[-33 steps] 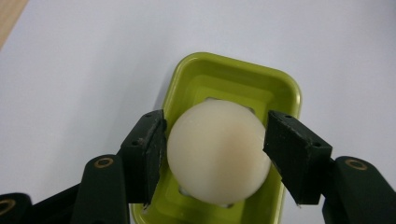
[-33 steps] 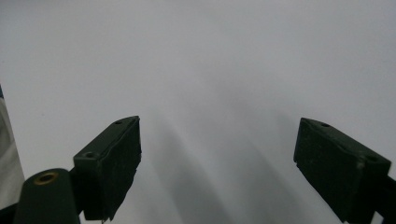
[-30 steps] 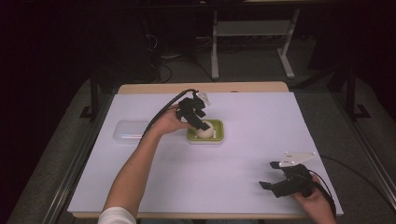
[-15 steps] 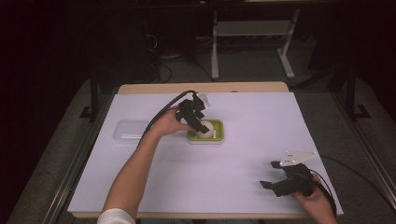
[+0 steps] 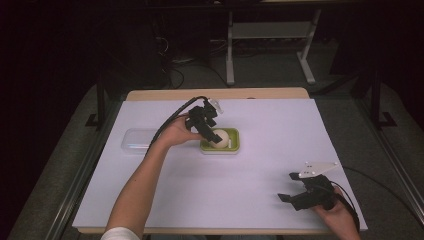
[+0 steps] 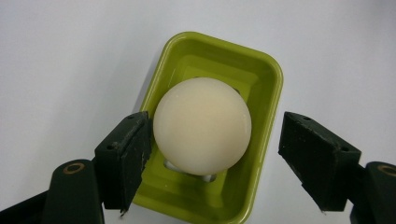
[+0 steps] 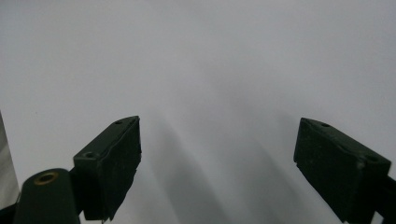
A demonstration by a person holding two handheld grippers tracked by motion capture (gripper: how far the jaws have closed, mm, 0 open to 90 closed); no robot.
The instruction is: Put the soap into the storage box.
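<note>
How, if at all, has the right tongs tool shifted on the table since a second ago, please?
Yes, slightly: the right tongs slid a little nearer the table's front edge, judged in the high view.

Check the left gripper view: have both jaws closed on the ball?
No: the left gripper is open, a clear gap showing beside the cream ball.

The white tabletop (image 5: 250, 175) is brightly lit against dark surroundings; soft shadows are cast, and near jaws are slightly blurred.
</note>
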